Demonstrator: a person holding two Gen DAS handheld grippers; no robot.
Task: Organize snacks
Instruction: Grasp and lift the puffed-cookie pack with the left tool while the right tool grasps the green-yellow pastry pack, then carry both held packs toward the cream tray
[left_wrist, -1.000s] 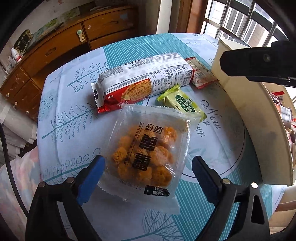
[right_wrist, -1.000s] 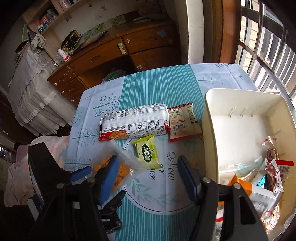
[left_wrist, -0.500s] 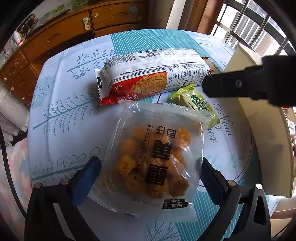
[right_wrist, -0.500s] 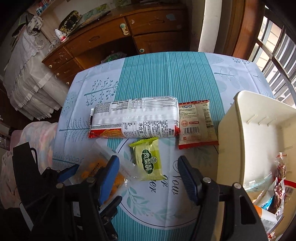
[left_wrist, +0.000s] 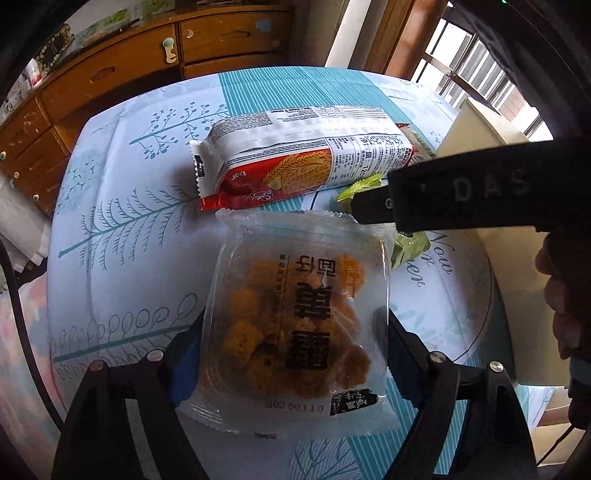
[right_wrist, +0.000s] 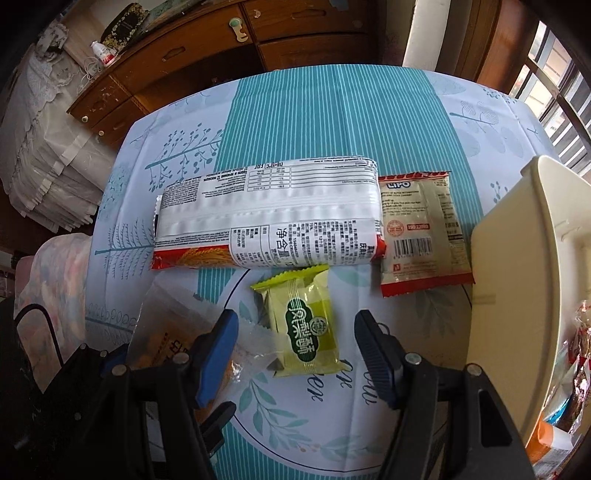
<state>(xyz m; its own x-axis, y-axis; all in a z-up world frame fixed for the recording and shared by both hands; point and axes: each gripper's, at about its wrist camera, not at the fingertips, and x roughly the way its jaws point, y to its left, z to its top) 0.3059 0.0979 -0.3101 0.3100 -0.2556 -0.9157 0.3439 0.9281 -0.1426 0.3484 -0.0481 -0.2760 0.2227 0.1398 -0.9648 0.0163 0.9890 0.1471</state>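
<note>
My left gripper (left_wrist: 291, 354) has closed on a clear packet of orange snack pieces (left_wrist: 299, 325), whose edges cover both fingers. The packet also shows at the lower left of the right wrist view (right_wrist: 162, 339). My right gripper (right_wrist: 295, 347) is open, its fingers on either side of a small green snack packet (right_wrist: 306, 325) on the table. A long red and white biscuit pack (right_wrist: 269, 218) lies behind it. A beige and red sachet (right_wrist: 421, 232) lies to its right. The cream bin (right_wrist: 517, 266) stands at the right, with wrapped snacks inside.
The round table has a blue and white leaf-print cloth (right_wrist: 325, 110). A wooden drawer cabinet (right_wrist: 229, 48) stands behind the table. A window with bars (left_wrist: 476, 62) is at the back right. The right gripper's body (left_wrist: 472, 192) crosses the left wrist view.
My left gripper has closed on the clear snack packet. My right gripper has moved forward and down, so its fingers now flank the green packet.
</note>
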